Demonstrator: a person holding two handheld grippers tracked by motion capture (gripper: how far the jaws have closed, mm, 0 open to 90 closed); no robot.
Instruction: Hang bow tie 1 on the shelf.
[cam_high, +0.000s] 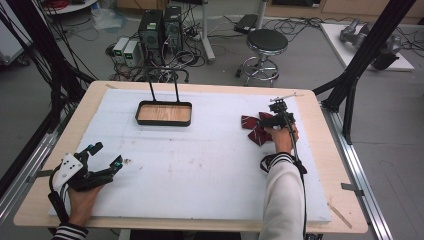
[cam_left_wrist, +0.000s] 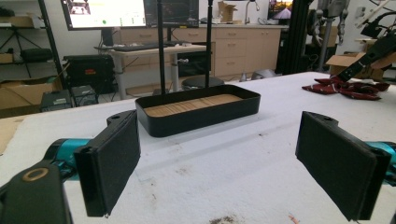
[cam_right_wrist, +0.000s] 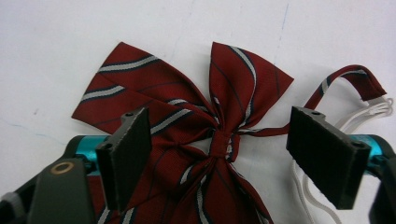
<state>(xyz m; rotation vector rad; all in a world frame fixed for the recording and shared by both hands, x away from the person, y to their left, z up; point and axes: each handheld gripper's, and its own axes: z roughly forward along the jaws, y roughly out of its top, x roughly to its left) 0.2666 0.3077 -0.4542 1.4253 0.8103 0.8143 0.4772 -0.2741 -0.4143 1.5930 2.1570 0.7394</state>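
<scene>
A dark red bow tie (cam_right_wrist: 219, 135) with white and navy stripes lies flat on the white foam mat at the right (cam_high: 254, 128); its strap and white elastic (cam_right_wrist: 369, 109) trail off to one side. My right gripper (cam_right_wrist: 219, 156) hovers just over the bow, open, its jaws standing either side of the centre knot. In the high view that gripper (cam_high: 277, 116) sits over the bow's right side. My left gripper (cam_high: 102, 156) rests open at the mat's near left, holding nothing; its pads (cam_left_wrist: 114, 161) frame the distant tray. A black tray (cam_high: 164, 114) with a wooden bottom stands at the mat's far middle.
Two thin black rods (cam_high: 151, 86) rise behind the tray (cam_left_wrist: 198, 109). The white foam mat (cam_high: 200, 165) covers most of the wooden table. Small dark specks mark the mat near the left gripper (cam_high: 128, 161). Beyond the table stand a stool (cam_high: 266, 44) and computer towers (cam_high: 160, 27).
</scene>
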